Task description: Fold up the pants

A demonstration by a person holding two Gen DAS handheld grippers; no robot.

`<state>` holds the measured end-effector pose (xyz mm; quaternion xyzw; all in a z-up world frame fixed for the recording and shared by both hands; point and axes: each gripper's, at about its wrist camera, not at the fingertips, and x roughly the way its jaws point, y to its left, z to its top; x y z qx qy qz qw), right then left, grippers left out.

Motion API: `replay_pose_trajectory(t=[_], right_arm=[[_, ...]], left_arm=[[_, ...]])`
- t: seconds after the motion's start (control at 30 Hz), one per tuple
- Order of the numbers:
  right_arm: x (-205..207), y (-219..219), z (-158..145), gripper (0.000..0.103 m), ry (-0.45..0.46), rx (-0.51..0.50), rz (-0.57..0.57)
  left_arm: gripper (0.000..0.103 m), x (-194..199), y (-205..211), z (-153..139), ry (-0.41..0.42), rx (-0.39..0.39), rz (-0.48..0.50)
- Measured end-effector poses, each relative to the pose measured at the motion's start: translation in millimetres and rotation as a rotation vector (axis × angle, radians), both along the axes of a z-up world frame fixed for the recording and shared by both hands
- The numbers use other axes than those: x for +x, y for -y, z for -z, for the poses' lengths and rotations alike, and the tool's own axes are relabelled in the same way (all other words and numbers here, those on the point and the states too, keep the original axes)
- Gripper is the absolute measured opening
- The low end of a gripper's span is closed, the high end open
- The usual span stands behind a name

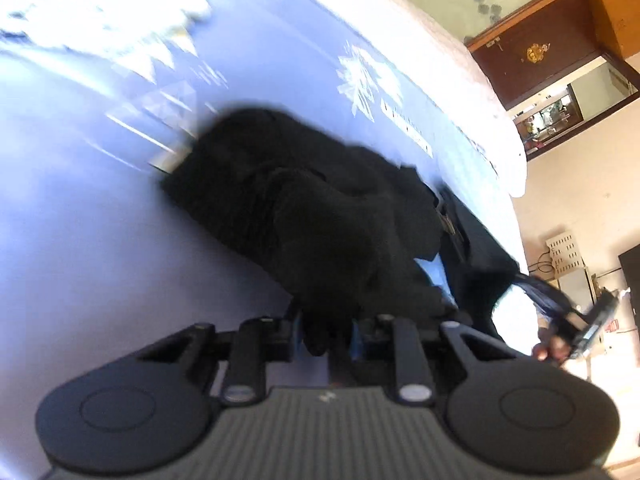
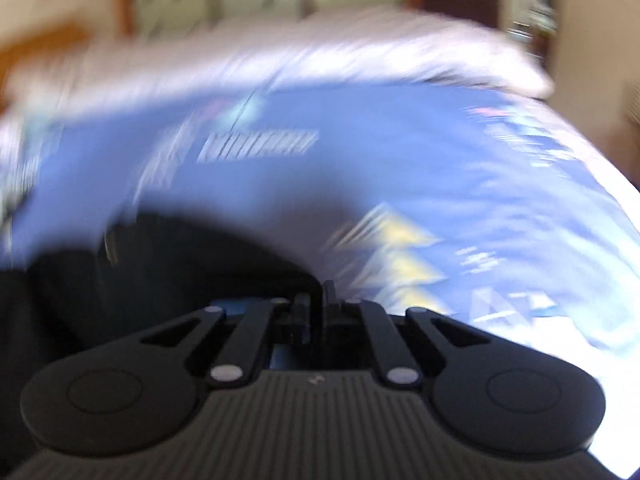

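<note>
Pants [image 1: 304, 208]: black, bunched in a thick, rumpled heap; folds cannot be traced in the dark cloth.
Pants' place: on a blue printed bedspread [image 1: 80, 200], out on its open surface; the bedspread's far edge, with a white border [image 1: 448, 56], runs behind them.
Left gripper [image 1: 326, 340]: fingers drawn close together, pinching a lobe of the black cloth that hangs between them at the heap's near end.
Right gripper [image 2: 318, 304]: fingers pressed together; the black cloth lies just to their left, but blur hides whether any of it is caught between them.
Right wrist view: heavily smeared; blue bedspread with pale print fills the middle, black pants at lower left.
Person: a hand [image 1: 550, 346] shows at the right edge of the left wrist view, holding a dark device off the bed.
Background: brown wooden door [image 1: 532, 48], pale walls.
</note>
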<state>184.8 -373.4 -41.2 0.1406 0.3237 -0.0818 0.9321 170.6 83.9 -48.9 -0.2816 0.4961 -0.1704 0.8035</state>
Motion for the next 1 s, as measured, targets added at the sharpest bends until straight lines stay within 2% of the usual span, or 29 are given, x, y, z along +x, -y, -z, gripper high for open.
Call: replay_pose_trajectory(t=[0.1, 0.17, 0.23, 0.33, 0.37, 0.4, 0.47, 0.53, 0.63, 0.67, 0.73, 0.83, 0.93, 1.0], right_arm=[[-54, 48, -35, 0.008, 0.097, 0.09, 0.142], [-95, 70, -49, 0.008, 0.126, 0.133, 0.218], [-135, 84, -50, 0.008, 0.124, 0.173, 0.261], [-185, 78, -29, 0.011, 0.062, 0.212, 0.295], [-193, 73, -17, 0.015, 0.023, 0.207, 0.304], [-196, 67, -4, 0.033, -0.029, 0.194, 0.315], [-203, 64, 17, 0.06, -0.116, 0.204, 0.375], [-220, 73, 25, 0.059, -0.138, 0.325, 0.401], [-237, 78, 14, 0.058, -0.058, 0.525, 0.37], [-235, 76, 5, 0.058, -0.023, 0.572, 0.326], [-220, 67, -13, 0.058, 0.047, 0.631, 0.232], [-175, 47, -34, 0.058, 0.138, 0.707, 0.099], [-112, 21, -29, 0.058, 0.106, 0.739, 0.032], [-61, 3, -9, 0.058, 0.053, 0.734, 0.027]], left_arm=[[0.019, -32, -50, -37, 0.02, 0.025, -0.049], [0.019, -55, -75, -56, 0.04, 0.065, -0.082], [0.019, -78, -95, -65, 0.051, 0.128, -0.115], [0.019, -98, -112, -59, 0.035, 0.203, -0.164], [0.022, -101, -113, -50, 0.019, 0.224, -0.175], [0.023, -105, -113, -43, -0.001, 0.248, -0.178], [0.032, -111, -110, -28, -0.037, 0.305, -0.165], [0.035, -116, -111, -23, -0.048, 0.308, -0.164], [0.047, -124, -141, -23, -0.02, 0.239, -0.226], [0.053, -124, -153, -23, -0.012, 0.201, -0.266], [0.057, -122, -171, -24, 0.002, 0.124, -0.355], [0.058, -116, -191, -25, 0.032, 0.064, -0.484], [0.062, -100, -200, -22, 0.064, -0.004, -0.544], [0.072, -88, -200, -18, 0.084, 0.005, -0.554]])
